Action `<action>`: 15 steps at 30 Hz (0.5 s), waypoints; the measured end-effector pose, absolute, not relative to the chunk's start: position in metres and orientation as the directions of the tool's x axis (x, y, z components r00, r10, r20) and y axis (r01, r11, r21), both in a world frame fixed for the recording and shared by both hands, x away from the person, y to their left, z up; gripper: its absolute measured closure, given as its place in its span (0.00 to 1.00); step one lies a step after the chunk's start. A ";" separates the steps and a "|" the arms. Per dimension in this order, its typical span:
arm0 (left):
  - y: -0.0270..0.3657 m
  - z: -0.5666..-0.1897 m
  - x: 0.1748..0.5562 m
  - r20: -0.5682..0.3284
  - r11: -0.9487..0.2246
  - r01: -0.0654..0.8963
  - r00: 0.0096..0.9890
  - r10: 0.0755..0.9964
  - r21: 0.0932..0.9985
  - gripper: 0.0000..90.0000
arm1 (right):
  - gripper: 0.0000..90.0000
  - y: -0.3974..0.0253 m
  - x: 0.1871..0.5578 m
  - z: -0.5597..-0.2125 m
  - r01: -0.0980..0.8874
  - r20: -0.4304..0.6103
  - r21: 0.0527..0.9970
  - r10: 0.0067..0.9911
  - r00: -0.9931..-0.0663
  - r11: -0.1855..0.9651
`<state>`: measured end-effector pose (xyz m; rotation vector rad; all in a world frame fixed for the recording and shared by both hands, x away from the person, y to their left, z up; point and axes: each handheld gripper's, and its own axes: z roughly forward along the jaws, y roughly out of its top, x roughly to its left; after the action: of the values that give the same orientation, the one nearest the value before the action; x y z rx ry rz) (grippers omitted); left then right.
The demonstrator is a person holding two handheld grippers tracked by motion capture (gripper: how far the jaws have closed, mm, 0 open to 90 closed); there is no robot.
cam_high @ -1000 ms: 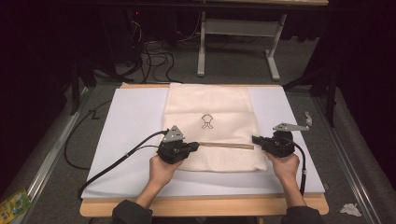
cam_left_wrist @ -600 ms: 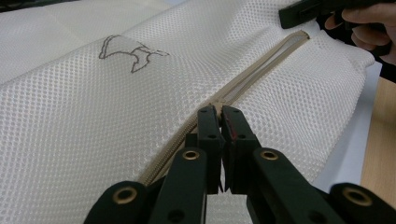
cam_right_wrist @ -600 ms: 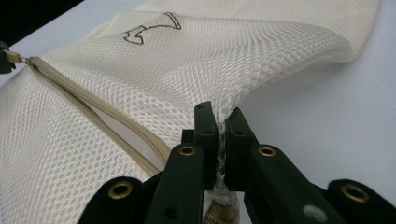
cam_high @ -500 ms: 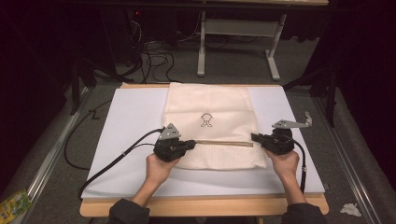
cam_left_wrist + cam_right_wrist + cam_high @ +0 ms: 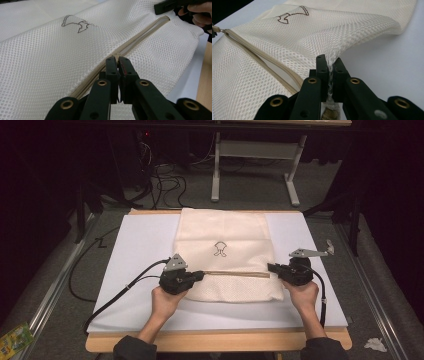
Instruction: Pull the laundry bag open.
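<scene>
A cream mesh bag (image 5: pixel 223 255) lies flat in the middle of the high view, on a white sheet (image 5: pixel 135 240) that covers a wooden table (image 5: pixel 215 341). A small dark line drawing (image 5: pixel 219 249) sits near the centre of the bag. A tan zipper (image 5: pixel 235 273) runs across the lower part of the bag, from left to right in the frame.

The left gripper (image 5: pixel 198 275) sits at the left end of the zipper, lower left of centre, held by the person's left hand (image 5: pixel 165 301). In the left gripper view its 2 black jaws are pressed together on the zipper pull (image 5: pixel 116 57) at centre frame, with the zipper (image 5: pixel 140 35) running away toward the upper right, where the other gripper and fingers appear in the corner. The drawing (image 5: pixel 75 24) shows in the upper left of that view.

The right gripper (image 5: pixel 270 267) is at the right end of the zipper, right of centre in the high view, held by the right hand (image 5: pixel 301 294). In the right gripper view its jaws are clamped on a pinched fold of the bag's mesh (image 5: pixel 330 67) at centre frame, lifting the fabric slightly off the sheet (image 5: pixel 387 60). The zipper (image 5: pixel 262 61) curves off toward the upper left of that view, and beside the jaws its 2 sides stand parted.

A black cable (image 5: pixel 125 287) trails from the left gripper toward the lower left of the high view.
</scene>
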<state>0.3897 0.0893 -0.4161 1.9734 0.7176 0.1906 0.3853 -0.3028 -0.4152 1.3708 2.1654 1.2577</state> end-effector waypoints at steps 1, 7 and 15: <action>0.090 -0.416 0.390 -0.168 -0.333 0.406 0.811 0.560 0.851 0.97 | 0.98 -0.303 0.385 -0.415 0.590 0.200 0.790 0.838 -0.508 0.169; 0.095 -0.415 0.389 -0.166 -0.331 0.408 0.806 0.568 0.851 0.97 | 0.98 -0.302 0.386 -0.415 0.593 0.203 0.788 0.838 -0.506 0.167; 0.105 -0.412 0.392 -0.182 -0.311 0.421 0.796 0.578 0.852 0.97 | 0.98 -0.303 0.386 -0.414 0.593 0.200 0.787 0.839 -0.505 0.169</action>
<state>0.3918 0.1051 -0.4122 1.9505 0.7497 0.1905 0.3861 -0.3029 -0.4139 1.3757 2.1678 1.2523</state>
